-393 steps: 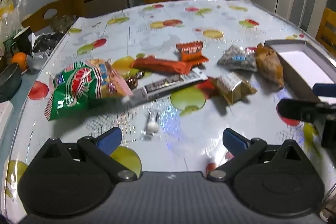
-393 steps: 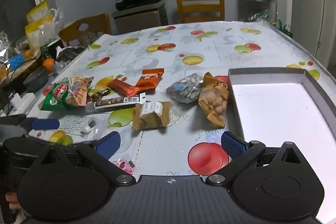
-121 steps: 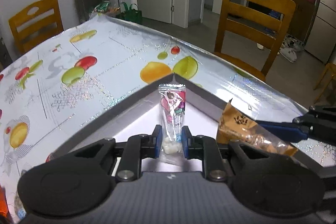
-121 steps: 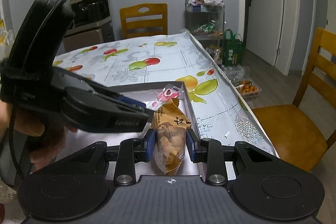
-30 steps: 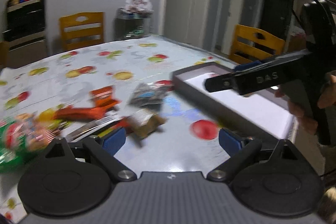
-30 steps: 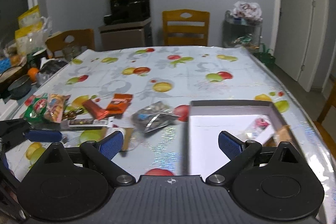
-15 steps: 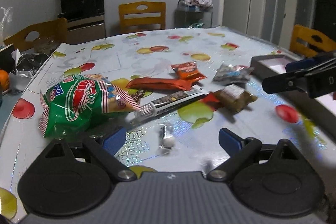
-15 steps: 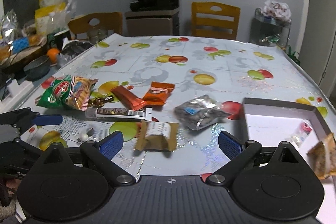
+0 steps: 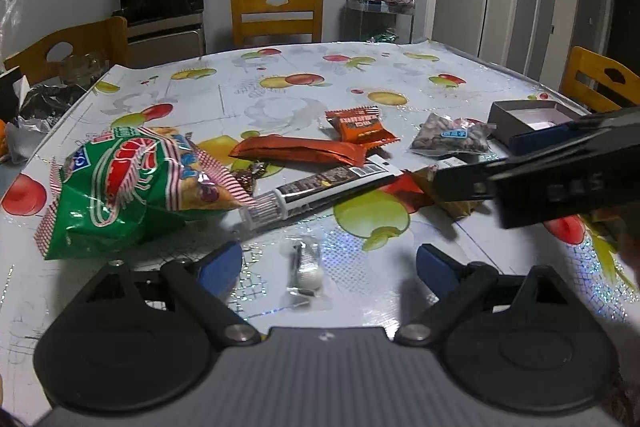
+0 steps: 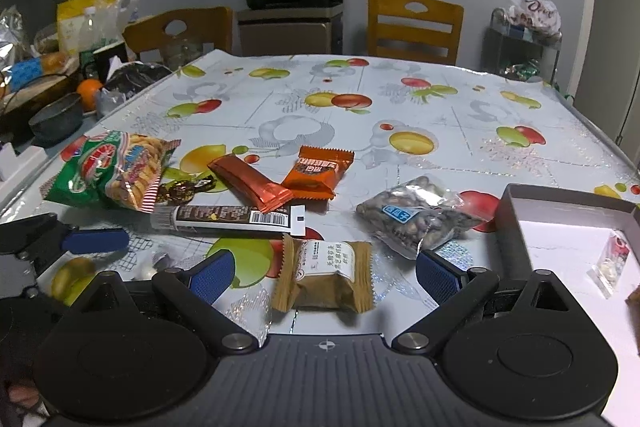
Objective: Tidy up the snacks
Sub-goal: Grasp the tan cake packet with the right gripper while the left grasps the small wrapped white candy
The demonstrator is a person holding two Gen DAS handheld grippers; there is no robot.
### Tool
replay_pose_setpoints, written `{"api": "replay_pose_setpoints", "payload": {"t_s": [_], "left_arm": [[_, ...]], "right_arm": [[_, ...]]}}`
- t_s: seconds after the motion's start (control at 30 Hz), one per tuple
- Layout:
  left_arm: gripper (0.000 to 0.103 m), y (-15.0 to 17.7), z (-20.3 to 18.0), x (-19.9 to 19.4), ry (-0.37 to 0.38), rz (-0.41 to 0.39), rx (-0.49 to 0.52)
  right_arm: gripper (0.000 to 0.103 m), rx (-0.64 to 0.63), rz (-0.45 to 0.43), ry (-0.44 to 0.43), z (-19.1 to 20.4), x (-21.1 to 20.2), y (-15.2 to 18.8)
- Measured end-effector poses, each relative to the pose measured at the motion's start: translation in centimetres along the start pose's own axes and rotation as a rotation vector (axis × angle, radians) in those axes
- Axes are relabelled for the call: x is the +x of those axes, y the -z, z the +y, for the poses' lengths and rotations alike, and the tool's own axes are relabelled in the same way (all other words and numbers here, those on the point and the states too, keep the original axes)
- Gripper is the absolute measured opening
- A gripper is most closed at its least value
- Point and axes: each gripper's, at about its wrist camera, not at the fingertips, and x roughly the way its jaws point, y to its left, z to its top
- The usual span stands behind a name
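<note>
Both grippers have come back from the box to the snack pile since four seconds ago, when each was pinching a packet; now the left gripper (image 9: 328, 263) and the right gripper (image 10: 320, 273) are spread wide with nothing between their fingers. The small clear candy packet (image 10: 610, 261) dropped earlier lies inside the grey box (image 10: 560, 205) at the table's right edge, and only a brown corner shows at the frame edge beside it.

In the left wrist view a small clear wrapped candy (image 9: 306, 269) lies between the open fingers, its long axis running near to far. In the right wrist view a brown wrapped pastry (image 10: 324, 275) sits between the fingers, its long axis running left to right, label up.

Beyond them, the dark chocolate bar (image 10: 228, 217) lies lengthwise left to right, barcode end to the right. The green shrimp-cracker bag (image 9: 128, 183) is at the left, the clear bag of nuts (image 10: 412, 215) just left of the box.
</note>
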Motion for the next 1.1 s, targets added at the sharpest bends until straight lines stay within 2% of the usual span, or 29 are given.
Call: {"api": "replay_pose_setpoints", "payload": {"t_s": [0.13,0.3,0.37,0.43,0.7,0.77,0.83,0.97,1.1], "left_arm": [[0.09,0.0,0.0,0.8,-0.011,0.042,0.0],[0.087,0.0,0.3,0.8,-0.004,0.033,-0.019],[0.081,0.0,0.4,0.7,-0.005,0.028,-0.027],[0.069,0.1,0.5,0.5,-0.013,0.02,-0.032],[0.049,0.1,0.8,0.3,-0.01,0.008,-0.041],[0.034,0.1,0.8,0.2,-0.009,0.004,-0.041],[0.03,0.1,0.9,0.2,-0.002,0.002,-0.044],[0.018,0.2,1.1,0.1,0.002,0.0,-0.055],[0.013,0.2,1.2,0.1,0.006,-0.001,-0.056]], "right_arm": [[0.093,0.003,0.008,-0.002,0.0,1.1,0.2],[0.087,0.003,0.009,-0.004,0.2,1.8,0.5],[0.083,-0.002,0.008,-0.003,0.2,2.0,0.5],[0.073,-0.009,0.016,-0.006,0.3,2.3,0.6],[0.055,-0.013,0.031,-0.006,0.4,2.6,1.0],[0.05,-0.012,0.025,-0.01,0.4,2.5,1.0],[0.045,-0.018,0.02,-0.013,0.5,2.2,0.9],[0.041,-0.032,0.019,-0.012,0.7,1.7,1.1],[0.04,-0.032,0.019,-0.016,0.7,1.3,1.3]]}}
